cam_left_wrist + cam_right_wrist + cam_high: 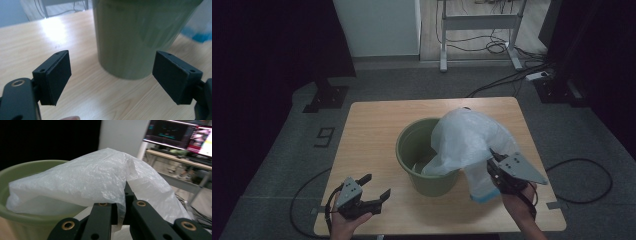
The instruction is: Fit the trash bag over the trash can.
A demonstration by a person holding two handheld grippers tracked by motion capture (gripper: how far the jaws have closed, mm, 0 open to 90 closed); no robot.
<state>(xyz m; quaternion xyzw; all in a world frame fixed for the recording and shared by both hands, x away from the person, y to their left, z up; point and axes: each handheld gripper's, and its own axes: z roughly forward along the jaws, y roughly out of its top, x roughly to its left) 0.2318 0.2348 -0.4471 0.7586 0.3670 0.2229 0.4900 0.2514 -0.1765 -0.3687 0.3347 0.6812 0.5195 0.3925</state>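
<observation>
Dim grey flooring and trailing black cables surround a small light wooden worktop (372,130), where a translucent white plastic bag (467,140) is draped over the right rim of a round olive-green plastic bucket (412,150). The bucket stands near the middle of the worktop, slightly toward its front edge, and the bag spills from the bucket's mouth down its right side toward the front right corner, a blue strip showing at the bag's lower end. The right gripper (496,167), held in a hand above the front right part of the worktop, has its black fingers (102,217) pressed together on a fold of the bag's film; in the right gripper view the plastic bunches between them and rises in a crumpled peak over the bucket's rim (27,167). The left gripper (374,187) is held in the other hand over the front left corner of the worktop, its two black fingers (56,75) spread wide with nothing between them. In the left gripper view those fingers frame the bucket's outer wall (135,40), which stands apart from them on the bare wood. Beyond the far edge of the worktop, a white metal desk frame (479,22) stands on the floor beside a pale cabinet (377,27).
</observation>
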